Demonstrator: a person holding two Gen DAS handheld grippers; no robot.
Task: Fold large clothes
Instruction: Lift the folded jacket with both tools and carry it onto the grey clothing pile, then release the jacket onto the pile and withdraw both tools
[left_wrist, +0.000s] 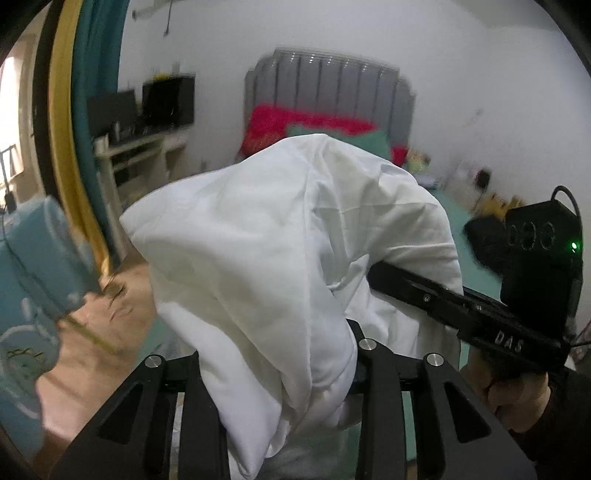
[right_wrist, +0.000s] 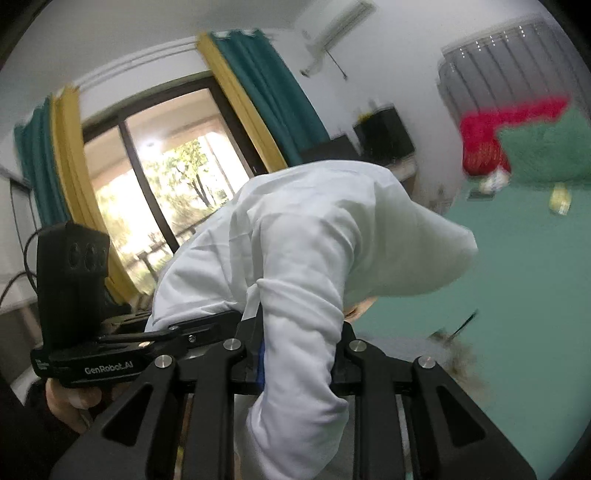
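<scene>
1. The left wrist view shows a grey headboard (left_wrist: 328, 88) with a red blanket (left_wrist: 295, 123) and a green pillow (left_wrist: 343, 137) under it, at the far end of the bed (left_wrist: 476, 280).
2. That view also shows a white shelf (left_wrist: 129, 155) with dark boxes on it, and a blue cloth with a cartoon picture (left_wrist: 26, 295) at the left edge.
3. Only the right wrist view shows the big window (right_wrist: 155, 177) with trees outside, and the yellow and teal curtains (right_wrist: 255, 96) beside it.
4. The right wrist view also shows the green sheet of the bed spreading to the right edge, with some small blurry things near the pillow.
5. The white garment (left_wrist: 280, 266) is up in the air, bunched into a big lump over both grippers, above the bed.
6. The left gripper (left_wrist: 284, 369) has its fingers partly apart, and they are clamped on a thick fold of the white garment.
7. The cloth covers the fingertips, so they cannot be seen.
8. The right gripper (right_wrist: 299, 354) has its fingers closer together, squeezing a narrower roll of the same garment.
9. In the left wrist view, the right gripper pokes in from the right, with its tip under the cloth.
10. A hand (left_wrist: 517, 395) holds its handle at the lower right.
11. In the right wrist view, another hand (right_wrist: 70, 402) holds the left gripper's handle at the lower left.
</scene>
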